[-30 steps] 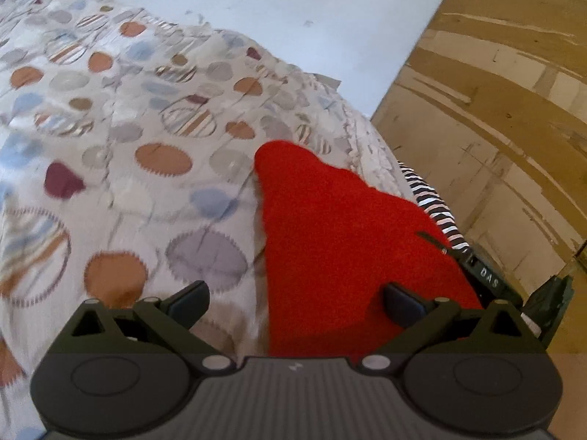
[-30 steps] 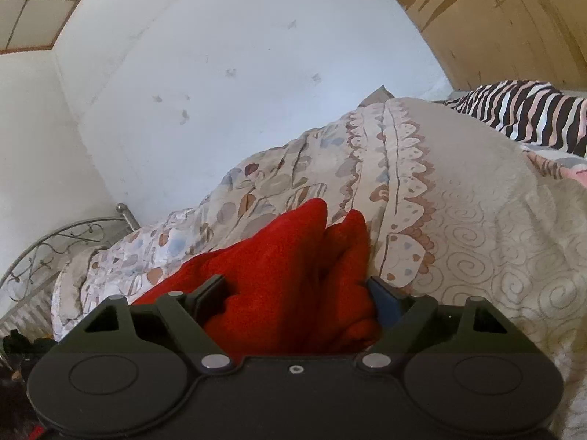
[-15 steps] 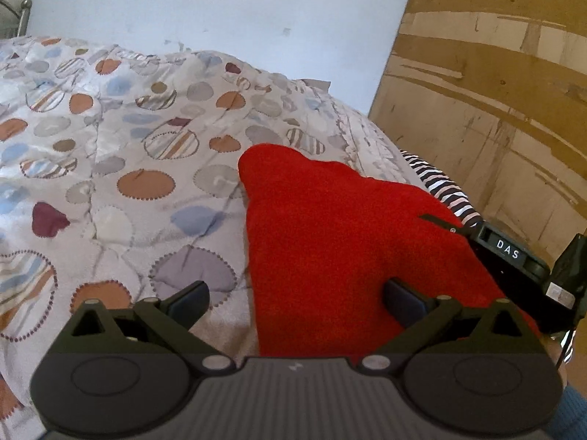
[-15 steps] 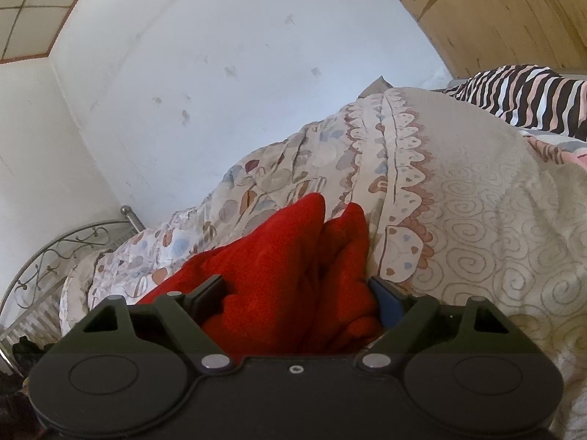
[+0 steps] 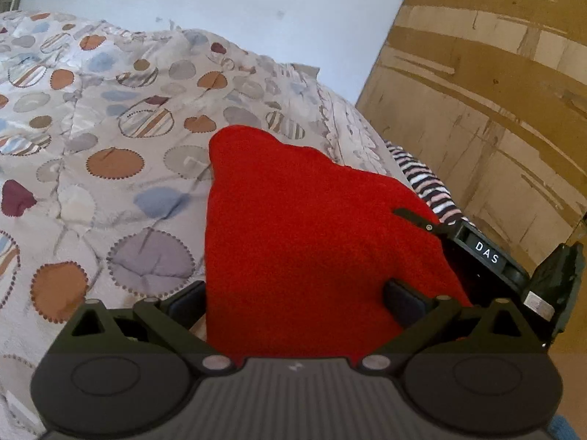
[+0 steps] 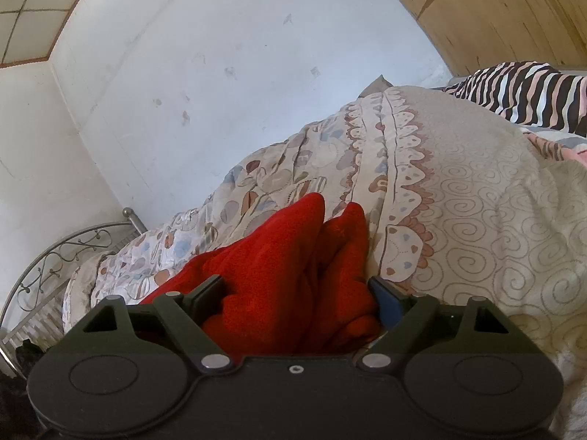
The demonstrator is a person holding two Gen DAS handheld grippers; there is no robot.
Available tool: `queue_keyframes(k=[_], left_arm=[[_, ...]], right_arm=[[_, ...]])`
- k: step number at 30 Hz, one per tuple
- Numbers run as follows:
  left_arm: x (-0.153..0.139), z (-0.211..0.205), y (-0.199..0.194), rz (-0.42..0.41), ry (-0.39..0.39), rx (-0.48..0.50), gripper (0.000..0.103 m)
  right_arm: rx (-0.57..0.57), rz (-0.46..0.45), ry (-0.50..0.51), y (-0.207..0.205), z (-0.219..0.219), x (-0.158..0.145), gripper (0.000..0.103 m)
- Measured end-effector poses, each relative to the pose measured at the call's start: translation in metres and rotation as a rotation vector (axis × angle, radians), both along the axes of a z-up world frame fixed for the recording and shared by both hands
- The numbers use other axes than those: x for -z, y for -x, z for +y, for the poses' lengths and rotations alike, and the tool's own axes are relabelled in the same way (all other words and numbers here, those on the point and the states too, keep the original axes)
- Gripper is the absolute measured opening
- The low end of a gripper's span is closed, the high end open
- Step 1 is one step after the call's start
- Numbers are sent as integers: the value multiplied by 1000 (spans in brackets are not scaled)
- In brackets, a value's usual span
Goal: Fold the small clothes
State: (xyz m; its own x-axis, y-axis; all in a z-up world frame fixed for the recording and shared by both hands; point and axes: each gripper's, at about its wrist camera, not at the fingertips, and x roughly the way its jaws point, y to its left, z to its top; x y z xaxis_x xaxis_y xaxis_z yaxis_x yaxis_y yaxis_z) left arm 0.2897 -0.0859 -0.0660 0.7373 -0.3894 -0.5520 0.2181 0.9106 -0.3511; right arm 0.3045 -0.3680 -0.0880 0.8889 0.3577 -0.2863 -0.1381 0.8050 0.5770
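both grippers are spread wide around the red cloth point(image 5: 312, 238) on the quilt point(image 5: 110, 146), left gripper point(image 5: 293, 299) and right gripper point(image 6: 297, 299), neither actually pinching it.

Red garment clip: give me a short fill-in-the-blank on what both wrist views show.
1. The garment between both tools is ____ in colour.
2. It lies on a patterned ____.
3. The label on the right tool, seen from the left wrist view, reads ____.
4. The fabric by the wooden wall is ____.

Missing: red; quilt; DAS; striped
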Motion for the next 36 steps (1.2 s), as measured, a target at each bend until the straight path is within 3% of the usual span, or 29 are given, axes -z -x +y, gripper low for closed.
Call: queue_keyframes(k=[10,17,23,28,34,36], left_arm=[[0,3,1,20,30,-7,103],[-19,2,1,4,-73,29,102],[-33,17,-4,-59,-58,-24,103],[-15,32,-31,43,39,35,103],[17,56,-57,165,237,110,103],[25,59,-60,180,270,127,103]], right_arm=[[-1,0,-7,1,-1,0,86],[-8,-3,-14,1,-2,1,88],[-8,-4,-17,1,-2,1,88],[-11,-4,-22,1,-2,1,88],[-11,-3,-21,1,-2,1,89],[-12,0,-19,0,-2,1,89]])
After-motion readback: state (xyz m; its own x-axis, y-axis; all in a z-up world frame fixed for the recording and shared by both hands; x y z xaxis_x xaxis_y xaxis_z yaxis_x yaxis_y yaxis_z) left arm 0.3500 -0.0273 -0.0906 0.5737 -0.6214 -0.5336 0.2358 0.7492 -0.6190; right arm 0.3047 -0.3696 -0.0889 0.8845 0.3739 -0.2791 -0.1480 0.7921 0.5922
